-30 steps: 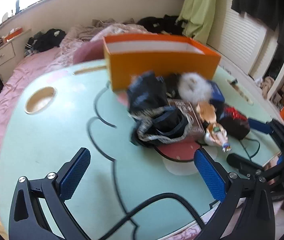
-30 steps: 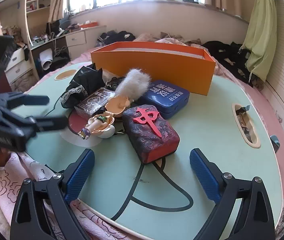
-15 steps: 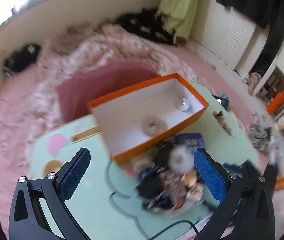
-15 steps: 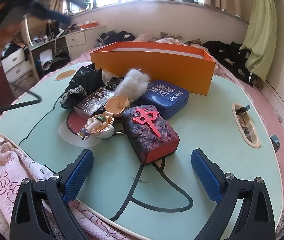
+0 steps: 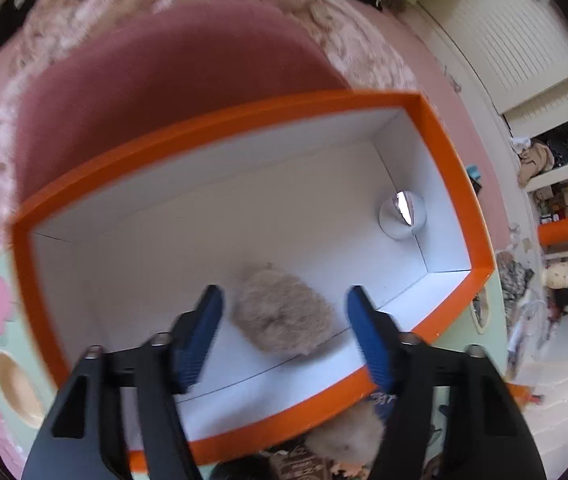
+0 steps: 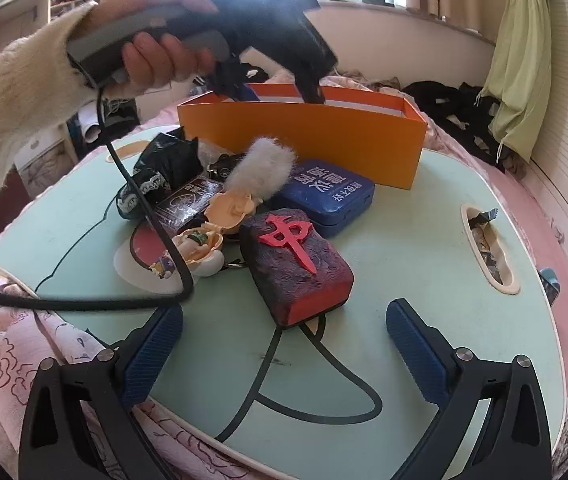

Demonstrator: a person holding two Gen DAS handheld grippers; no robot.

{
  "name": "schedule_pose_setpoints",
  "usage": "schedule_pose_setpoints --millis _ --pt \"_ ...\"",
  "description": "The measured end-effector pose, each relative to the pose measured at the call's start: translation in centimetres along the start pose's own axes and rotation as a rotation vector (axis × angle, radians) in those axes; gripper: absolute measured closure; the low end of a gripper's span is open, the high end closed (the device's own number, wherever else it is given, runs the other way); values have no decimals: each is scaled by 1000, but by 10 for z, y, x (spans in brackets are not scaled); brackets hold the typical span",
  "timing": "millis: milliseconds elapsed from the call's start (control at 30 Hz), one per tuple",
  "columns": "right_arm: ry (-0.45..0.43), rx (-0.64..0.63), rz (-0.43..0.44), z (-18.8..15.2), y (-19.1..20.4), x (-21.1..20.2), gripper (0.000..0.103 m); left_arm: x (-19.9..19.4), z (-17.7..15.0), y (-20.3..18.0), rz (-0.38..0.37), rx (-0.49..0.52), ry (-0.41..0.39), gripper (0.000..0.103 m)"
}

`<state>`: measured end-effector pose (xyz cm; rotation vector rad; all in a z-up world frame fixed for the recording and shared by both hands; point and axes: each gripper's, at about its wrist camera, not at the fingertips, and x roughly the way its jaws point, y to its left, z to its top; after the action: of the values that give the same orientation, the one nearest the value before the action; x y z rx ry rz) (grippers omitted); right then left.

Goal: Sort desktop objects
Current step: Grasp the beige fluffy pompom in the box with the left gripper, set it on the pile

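An orange box (image 5: 244, 120) with a white inside holds a beige fluffy puff (image 5: 284, 316) and a shiny round thing (image 5: 402, 216). My left gripper (image 5: 284, 294) points down into the box. Its jaws are closing on either side of the puff, with gaps still showing at both pads. In the right wrist view a hand (image 6: 156, 56) holds the left gripper (image 6: 282, 96) over the orange box (image 6: 304, 136). My right gripper (image 6: 284, 316) stands wide open and holds nothing, low over the table in front of a dark block with a red character (image 6: 296, 260).
On the mint table (image 6: 404, 248) lie a blue tin (image 6: 328, 196), a white fluffy piece (image 6: 262, 170), a small figurine (image 6: 200, 240), a dark card box (image 6: 188, 204) and a black pouch (image 6: 164, 176). A black cable (image 6: 144, 208) hangs across them. Pink bedding surrounds the table.
My left gripper has swung from the table pile up over the orange box, tipped down into it, and its jaws have narrowed. The right gripper has stayed put.
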<state>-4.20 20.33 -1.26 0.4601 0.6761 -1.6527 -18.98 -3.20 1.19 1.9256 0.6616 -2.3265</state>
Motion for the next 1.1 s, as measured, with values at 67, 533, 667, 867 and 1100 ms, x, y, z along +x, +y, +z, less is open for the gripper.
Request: schedule_pose_setpoints --millis 67,533,667,867,1100 --pt "0 2 -1 0 -1 0 1 8 0 -1 17 -2 -1 49" --pt "-2 10 -9 -1 -2 -3 1 -81 -38 -18 -108 94 -235 68" --pt "-3 11 -10 -1 -3 -3 1 -126 -77 -34 -164 181 -278 67" --pt "-2 11 -11 -1 -3 -3 1 -111 -117 -31 -55 237 -246 66" --pt "-3 13 -12 -1 -2 -4 1 -103 -136 -10 -78 164 -285 44"
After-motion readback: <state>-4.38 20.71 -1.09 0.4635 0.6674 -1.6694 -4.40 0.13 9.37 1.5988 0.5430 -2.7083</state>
